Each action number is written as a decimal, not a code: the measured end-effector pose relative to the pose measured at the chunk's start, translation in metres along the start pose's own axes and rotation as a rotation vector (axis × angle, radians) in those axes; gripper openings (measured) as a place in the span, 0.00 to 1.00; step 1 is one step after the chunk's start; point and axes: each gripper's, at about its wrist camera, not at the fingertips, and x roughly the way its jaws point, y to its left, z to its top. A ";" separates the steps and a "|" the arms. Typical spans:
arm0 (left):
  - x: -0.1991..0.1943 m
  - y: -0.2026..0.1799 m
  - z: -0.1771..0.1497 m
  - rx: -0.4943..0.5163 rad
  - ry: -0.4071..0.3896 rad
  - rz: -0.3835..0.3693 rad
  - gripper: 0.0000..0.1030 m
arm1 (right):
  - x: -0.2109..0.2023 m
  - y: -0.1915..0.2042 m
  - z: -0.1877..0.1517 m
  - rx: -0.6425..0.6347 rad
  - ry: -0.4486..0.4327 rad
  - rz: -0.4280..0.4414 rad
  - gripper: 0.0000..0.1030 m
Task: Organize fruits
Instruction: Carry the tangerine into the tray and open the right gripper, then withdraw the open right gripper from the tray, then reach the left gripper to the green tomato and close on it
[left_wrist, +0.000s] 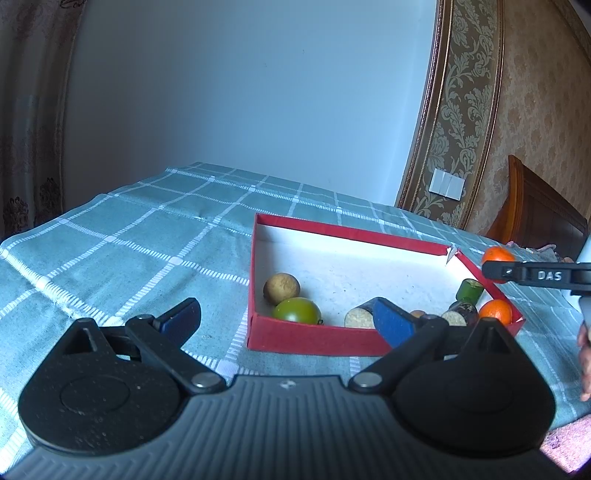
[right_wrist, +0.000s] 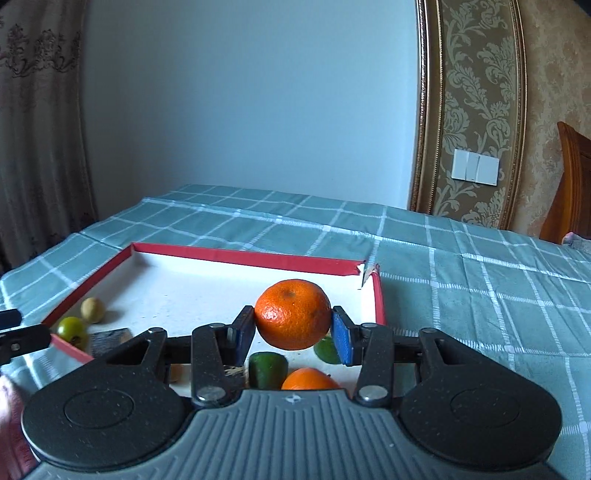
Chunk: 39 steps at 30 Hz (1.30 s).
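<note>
Red box (right_wrist: 236, 258) on the counter (right_wrist: 480, 295) already holds several fruits. Your right tool (right_wrist: 293, 332) grips a tangerine (right_wrist: 293, 314) above the box, not yet dropped in. Your left tool (left_wrist: 288, 321) gapes wide, holding nothing.

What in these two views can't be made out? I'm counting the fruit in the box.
- Left wrist view: the left gripper finger hides part of the cut pieces in the red box.
- Right wrist view: the right gripper and its held orange cover the box's near corner; the second orange is cut off.
</note>
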 end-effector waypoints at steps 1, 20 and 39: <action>0.000 -0.001 0.000 0.001 0.000 0.000 0.96 | 0.004 -0.001 0.000 0.004 0.013 0.003 0.43; -0.003 -0.001 -0.001 -0.005 -0.011 0.012 0.97 | -0.094 -0.042 -0.068 0.310 -0.145 0.046 0.68; -0.024 -0.052 -0.008 0.202 -0.051 0.080 1.00 | -0.083 -0.069 -0.103 0.515 -0.093 0.060 0.68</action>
